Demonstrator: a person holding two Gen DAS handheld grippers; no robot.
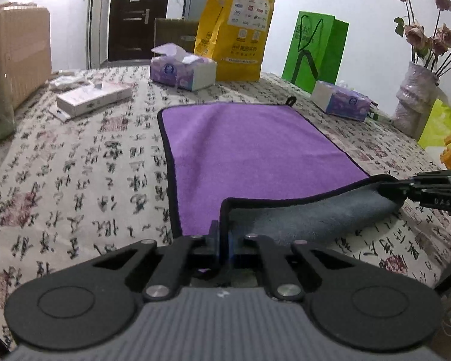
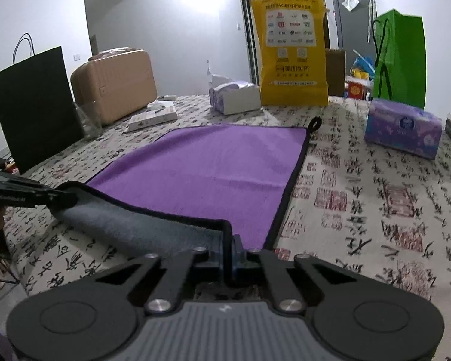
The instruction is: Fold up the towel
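A purple towel (image 1: 249,150) with a black hem and grey underside lies flat on the patterned tablecloth; it also shows in the right wrist view (image 2: 207,168). My left gripper (image 1: 224,234) is shut on the towel's near left corner. My right gripper (image 2: 229,249) is shut on the near right corner. The near edge is lifted off the table and curled over between them, showing the grey underside (image 1: 309,213). Each gripper shows in the other's view: the right one (image 1: 385,188) and the left one (image 2: 70,197). A hanging loop (image 2: 315,123) sits at the far right corner.
Tissue packs (image 1: 182,67) (image 2: 403,131), a yellow bag (image 1: 237,27), a green bag (image 1: 314,51), a white box (image 1: 93,97) and a vase of flowers (image 1: 415,99) ring the far table. A black bag (image 2: 34,105) and tan suitcase (image 2: 114,85) stand at the left.
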